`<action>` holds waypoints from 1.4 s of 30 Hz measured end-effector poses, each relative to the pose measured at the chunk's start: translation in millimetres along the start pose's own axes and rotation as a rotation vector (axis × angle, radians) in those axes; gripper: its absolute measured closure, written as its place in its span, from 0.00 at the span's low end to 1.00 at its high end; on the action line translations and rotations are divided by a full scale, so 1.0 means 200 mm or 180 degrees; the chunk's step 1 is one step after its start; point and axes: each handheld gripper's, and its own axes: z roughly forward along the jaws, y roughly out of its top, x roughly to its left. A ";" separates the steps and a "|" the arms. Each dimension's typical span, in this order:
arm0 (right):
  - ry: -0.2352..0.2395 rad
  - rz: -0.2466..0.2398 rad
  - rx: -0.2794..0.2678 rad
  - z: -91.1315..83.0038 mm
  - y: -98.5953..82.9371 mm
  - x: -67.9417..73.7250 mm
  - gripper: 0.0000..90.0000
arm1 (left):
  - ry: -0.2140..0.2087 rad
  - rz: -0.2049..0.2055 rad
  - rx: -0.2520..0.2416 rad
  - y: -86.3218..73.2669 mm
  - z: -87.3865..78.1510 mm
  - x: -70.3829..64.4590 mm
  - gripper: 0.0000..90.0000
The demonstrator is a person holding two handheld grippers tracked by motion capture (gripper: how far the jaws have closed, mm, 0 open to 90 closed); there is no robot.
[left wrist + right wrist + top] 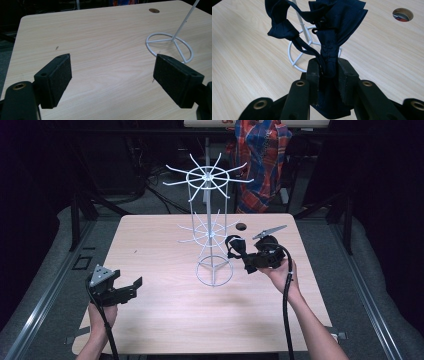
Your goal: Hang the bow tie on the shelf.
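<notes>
Hanging of a dark cloth (329, 37) on the white wire rack (209, 227) is in hand.

Cloth is clamped between the closed jaws of the right gripper (248, 254), held just beside the rack's lower ring of hooks; the loop end dangles loose toward the pole. Left gripper (125, 291) is held wide, nothing in it, low over the near-left table (160, 320). Risks, as judged: the loop could be missed by a hook tip, or thin prongs snagged and the light rack tipped on its ring base. Surface is pale wood laminate with a cable hole at the far side; the room behind is dark, plaid fabric (261, 160) hung at the back.
</notes>
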 end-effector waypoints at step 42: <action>-0.0060 0.0016 0.0057 0.07 -0.02 0.00 0.56 | -0.0004 -0.0005 0.0010 0.00 0.00 0.00 0.17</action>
